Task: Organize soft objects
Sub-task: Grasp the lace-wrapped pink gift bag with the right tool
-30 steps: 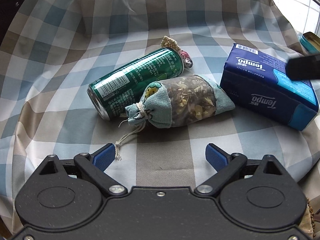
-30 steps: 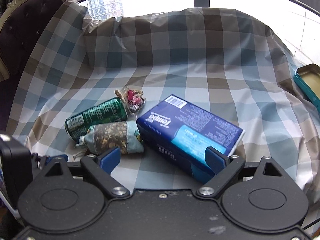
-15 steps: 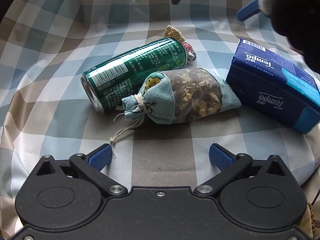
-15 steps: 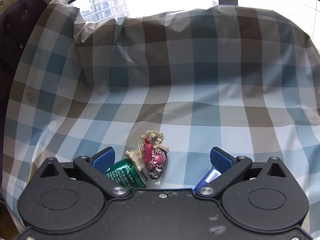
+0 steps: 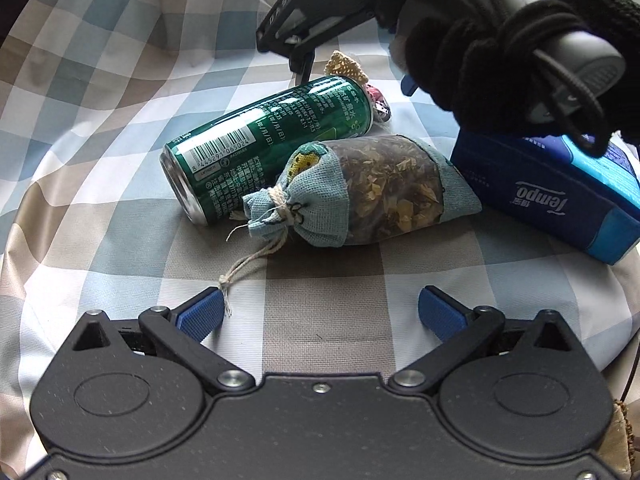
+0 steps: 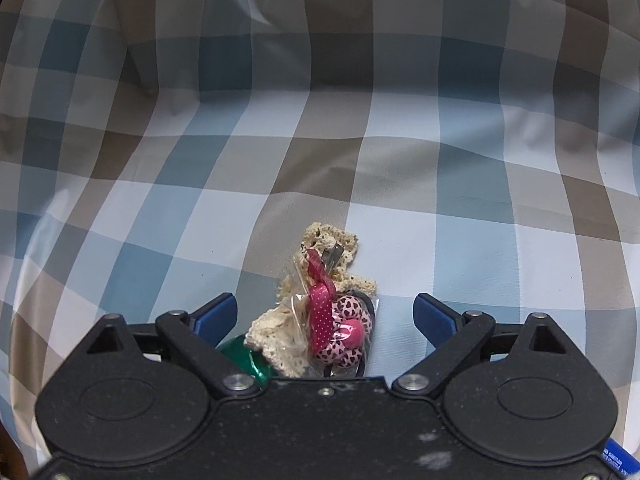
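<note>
Your right gripper (image 6: 324, 314), jaws just narrowing yet untouching, straddles the packaged hair-accessory bundle (image 6: 328, 320) lying between its fingers (presumably the next soft pick), while your left gripper (image 5: 320, 312) waits spread wide, herb sachet (image 5: 360, 192) just ahead.

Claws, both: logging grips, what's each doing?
Left claw: open, empty.
Right claw: open, just been closing, packaged hair accessory between, not gripped.
</note>
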Tool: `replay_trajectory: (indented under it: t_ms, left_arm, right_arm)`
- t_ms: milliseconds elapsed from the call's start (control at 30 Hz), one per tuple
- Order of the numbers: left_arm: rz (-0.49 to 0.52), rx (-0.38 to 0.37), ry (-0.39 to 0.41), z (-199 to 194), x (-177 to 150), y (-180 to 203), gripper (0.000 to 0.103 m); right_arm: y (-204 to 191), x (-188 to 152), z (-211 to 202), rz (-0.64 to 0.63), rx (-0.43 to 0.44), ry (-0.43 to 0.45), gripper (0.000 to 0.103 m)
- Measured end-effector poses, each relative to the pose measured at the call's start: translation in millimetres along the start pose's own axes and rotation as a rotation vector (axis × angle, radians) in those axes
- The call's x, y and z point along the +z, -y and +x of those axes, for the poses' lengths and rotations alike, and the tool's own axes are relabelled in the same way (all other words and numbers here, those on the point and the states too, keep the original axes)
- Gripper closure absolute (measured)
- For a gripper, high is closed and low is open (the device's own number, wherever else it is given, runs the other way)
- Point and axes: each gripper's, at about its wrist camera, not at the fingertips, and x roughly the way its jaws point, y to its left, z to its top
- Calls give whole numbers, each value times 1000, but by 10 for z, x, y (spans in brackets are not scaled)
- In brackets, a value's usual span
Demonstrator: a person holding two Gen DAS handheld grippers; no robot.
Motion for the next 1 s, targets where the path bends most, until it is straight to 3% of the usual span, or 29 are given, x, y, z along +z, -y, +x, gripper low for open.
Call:
replay_trajectory:
  t_ms: [133, 267, 400, 633, 767, 800, 900, 1000]
  left_arm:
    - [0, 0, 0, -9, -4, 3, 2]
    - [1, 0, 1, -10, -2, -2, 2]
    - [1, 1, 0, -8, -1, -2, 2]
    - [0, -5, -7, -9, 20, -13, 2]
    - [-14, -18, -18, 3, 83, -50, 3]
    - [-23, -24, -19, 8, 101, -65, 4]
    - [-44, -33, -16, 15, 174, -104, 4]
    - [-30, -20, 1, -3, 247, -97, 5]
  right_arm:
    - [10, 25, 99, 19, 14, -34, 22]
    - [80, 67, 92, 51, 29, -40, 50]
    - [160, 65, 3, 53, 30, -9, 52]
    - [560, -81, -470, 115, 37, 230, 51]
    - [838, -241, -618, 130, -21, 369, 52]
    - [902, -296, -637, 123, -38, 410, 57]
    - [1032, -429, -637, 98, -79, 487, 58]
    - [1129, -472, -659, 113, -33, 504, 58]
